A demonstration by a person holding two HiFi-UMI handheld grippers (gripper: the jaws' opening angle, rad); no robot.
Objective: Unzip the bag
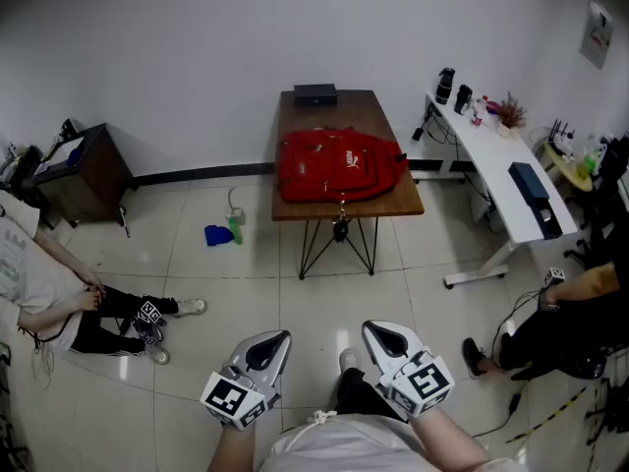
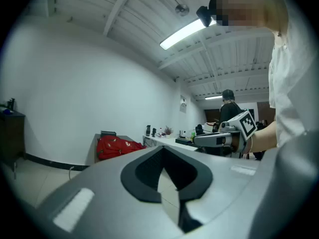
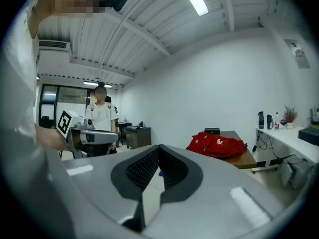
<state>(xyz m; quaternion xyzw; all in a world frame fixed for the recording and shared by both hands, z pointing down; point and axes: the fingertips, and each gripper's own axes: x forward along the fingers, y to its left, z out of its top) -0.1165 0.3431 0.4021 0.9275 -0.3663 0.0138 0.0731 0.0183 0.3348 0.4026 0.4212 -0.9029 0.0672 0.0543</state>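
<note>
- Red fabric backpack (image 1: 339,165) lies flat on the brown wooden table (image 1: 398,203), towards its near edge.
- Left gripper (image 1: 279,340): well short of the table, over pale tiled floor (image 1: 324,298); jaws closed together, nothing between.
- Right gripper (image 1: 374,330): equally far from the table, jaws closed, empty.

**Three cameras sharing one far bench**

The head camera is looking steeply down from above the person, taking in the floor, with the left gripper (image 1: 280,340) and right gripper (image 1: 373,332) at the bottom edge. Each gripper camera is riding close behind its own fingers (image 2: 147,176) and facing roughly level across the room. All three views are sharing the bench (image 1: 295,116) with the red bag (image 1: 339,165), well away. Each gripper view is also catching the other gripper at its side.
</note>
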